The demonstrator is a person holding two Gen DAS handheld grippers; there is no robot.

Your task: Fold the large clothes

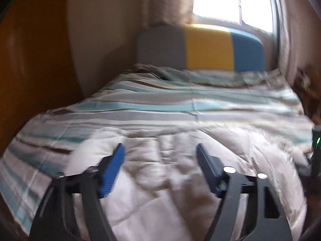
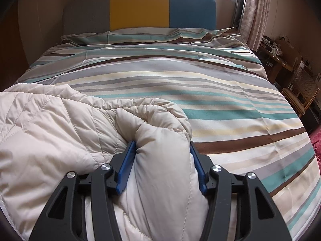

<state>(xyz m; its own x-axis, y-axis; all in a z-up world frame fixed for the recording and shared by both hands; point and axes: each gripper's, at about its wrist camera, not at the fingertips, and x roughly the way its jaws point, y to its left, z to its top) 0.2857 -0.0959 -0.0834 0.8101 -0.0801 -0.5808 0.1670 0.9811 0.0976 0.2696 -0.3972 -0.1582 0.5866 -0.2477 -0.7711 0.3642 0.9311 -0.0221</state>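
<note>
Beige quilted jacket (image 2: 60, 124) (bunched) in right claw (image 2: 162, 150)

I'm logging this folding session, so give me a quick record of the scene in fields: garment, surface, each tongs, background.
garment: beige quilted jacket, bunched up on the bed
surface: striped bedcover
right tongs: a puffy fold of the jacket sits between the blue pads
left tongs: open above the jacket, holding nothing; view blurred
background: grey, yellow and blue headboard
</note>
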